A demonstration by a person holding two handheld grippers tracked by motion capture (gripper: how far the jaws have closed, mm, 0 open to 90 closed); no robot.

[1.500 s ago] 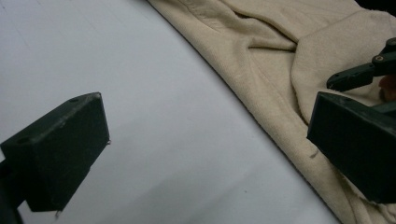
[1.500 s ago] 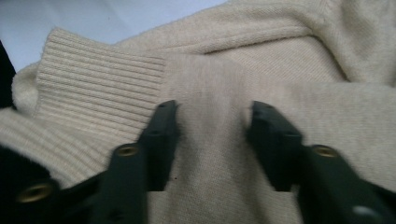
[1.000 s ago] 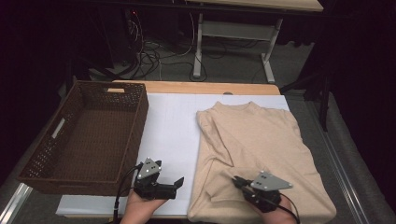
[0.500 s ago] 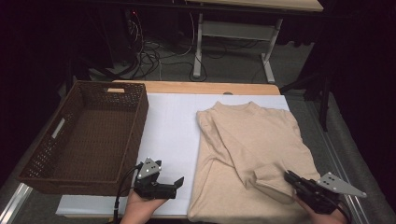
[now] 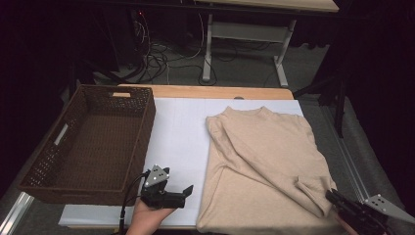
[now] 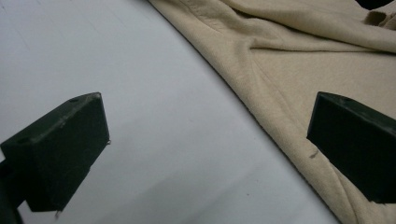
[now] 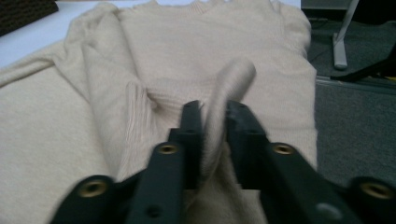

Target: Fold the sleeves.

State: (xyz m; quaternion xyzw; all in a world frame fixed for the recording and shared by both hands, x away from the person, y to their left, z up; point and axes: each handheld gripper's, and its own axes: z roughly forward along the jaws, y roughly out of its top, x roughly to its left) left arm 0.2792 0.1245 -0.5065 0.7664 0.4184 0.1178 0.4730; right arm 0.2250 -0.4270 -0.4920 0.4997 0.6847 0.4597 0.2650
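1. Far left: basket (image 5: 147, 122), well apart from the sweater; no part in any risk here.
2. Near edge, left of centre: left gripper (image 5: 186, 195) held level on the white sheet (image 5: 181, 137), pointing right at the sweater's left hem. Jaws spread wide, nothing between them. Could ruck the hem if pushed right without closing on it.
3. Right half of the table: sweater (image 5: 264, 161) lying flat, collar far, sleeve (image 5: 313, 188) folded across the body with its cuff near the right corner.
4. Near right corner: right gripper (image 5: 337, 198) held low, pointing far and left. Jaws just been opening, now slightly parted, with a raised fold of sleeve (image 7: 233, 74) standing loosely between them. Might catch that fold on a pad when drawn back, dragging the sleeve off the body and spoiling the fold.
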